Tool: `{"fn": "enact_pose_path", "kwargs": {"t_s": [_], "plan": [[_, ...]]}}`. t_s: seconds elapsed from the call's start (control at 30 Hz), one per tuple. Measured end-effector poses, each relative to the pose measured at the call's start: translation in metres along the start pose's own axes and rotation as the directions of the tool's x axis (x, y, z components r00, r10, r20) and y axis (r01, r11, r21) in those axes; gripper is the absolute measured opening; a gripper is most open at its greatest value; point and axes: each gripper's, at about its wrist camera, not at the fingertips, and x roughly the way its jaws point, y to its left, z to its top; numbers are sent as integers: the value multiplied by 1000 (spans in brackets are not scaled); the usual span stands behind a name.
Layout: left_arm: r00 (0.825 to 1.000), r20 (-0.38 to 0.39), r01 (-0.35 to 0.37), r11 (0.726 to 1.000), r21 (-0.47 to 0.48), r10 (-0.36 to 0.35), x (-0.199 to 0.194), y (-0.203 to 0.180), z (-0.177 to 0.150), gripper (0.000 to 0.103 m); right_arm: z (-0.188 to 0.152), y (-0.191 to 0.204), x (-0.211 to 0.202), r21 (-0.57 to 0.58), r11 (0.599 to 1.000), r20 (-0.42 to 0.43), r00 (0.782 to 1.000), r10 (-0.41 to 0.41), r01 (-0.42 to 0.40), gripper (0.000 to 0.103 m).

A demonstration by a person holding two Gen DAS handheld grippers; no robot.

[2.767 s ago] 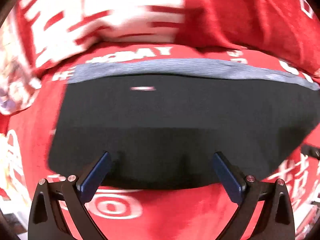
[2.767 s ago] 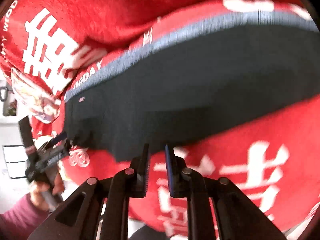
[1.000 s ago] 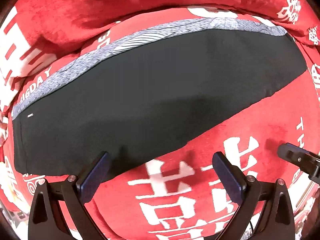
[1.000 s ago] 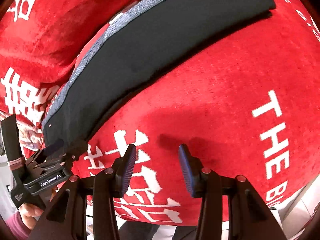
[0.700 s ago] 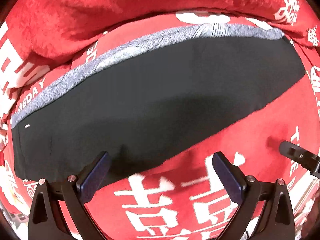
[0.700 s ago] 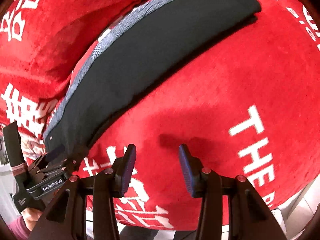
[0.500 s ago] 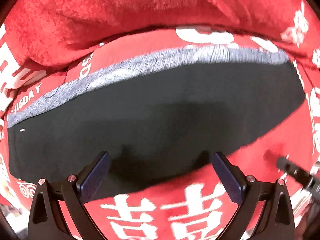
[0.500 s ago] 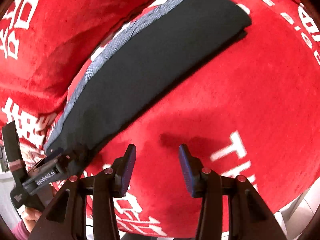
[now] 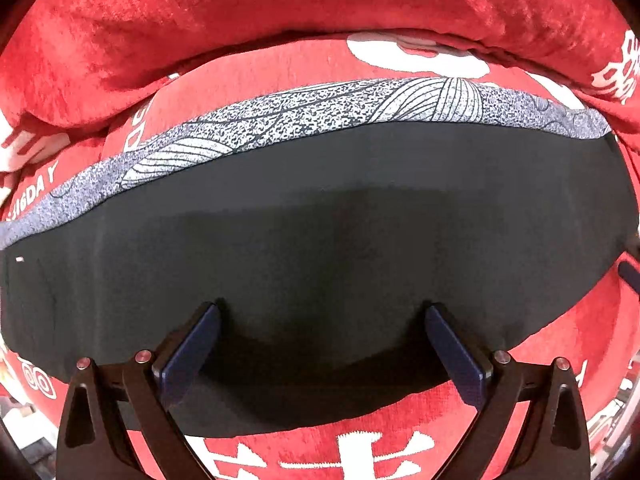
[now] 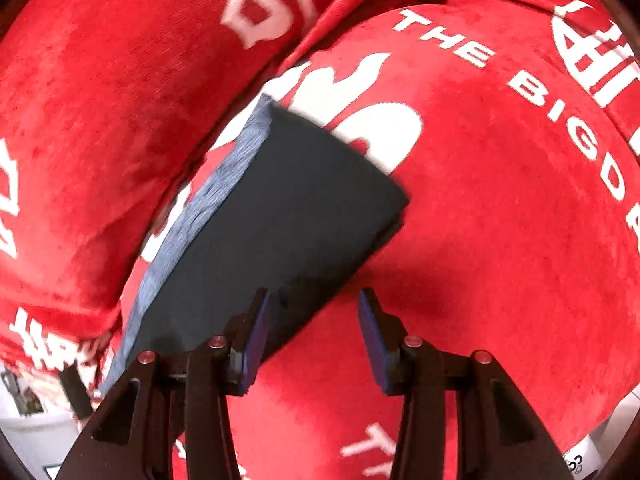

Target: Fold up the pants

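The folded black pants [image 9: 320,232], edged along the far side by a grey patterned band [image 9: 312,110], lay flat on a red blanket [image 9: 280,4] printed with white lettering. The left gripper [image 9: 320,344] stood wide open over the pants' near edge, holding nothing. The right gripper [image 10: 314,320] was also spread and empty, its left finger [image 10: 256,332] over the pants' end.

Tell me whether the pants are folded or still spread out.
Folded at least once. The pants lie as one flat dark strip on the red blanket, patterned gray band along the far edge, no separate legs showing.
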Motion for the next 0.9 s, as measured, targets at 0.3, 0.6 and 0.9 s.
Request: {"fn": "enact_pose_path", "kwargs": {"t_s": [0.3,0.6,0.9], "plan": [[999,12,-50,999,12,50,-2,-16,-2,102,10,5,3,-79,995,-2,998,-66,66,17],[997,13,-71,997,20,71,-3,-28,-1,102,-25,1,-5,-128,990,-42,996,-72,67,44],[996,17,-88,996,23,87,0,-35,6,102,-34,10,0,-180,981,-60,995,-76,64,49]]}}
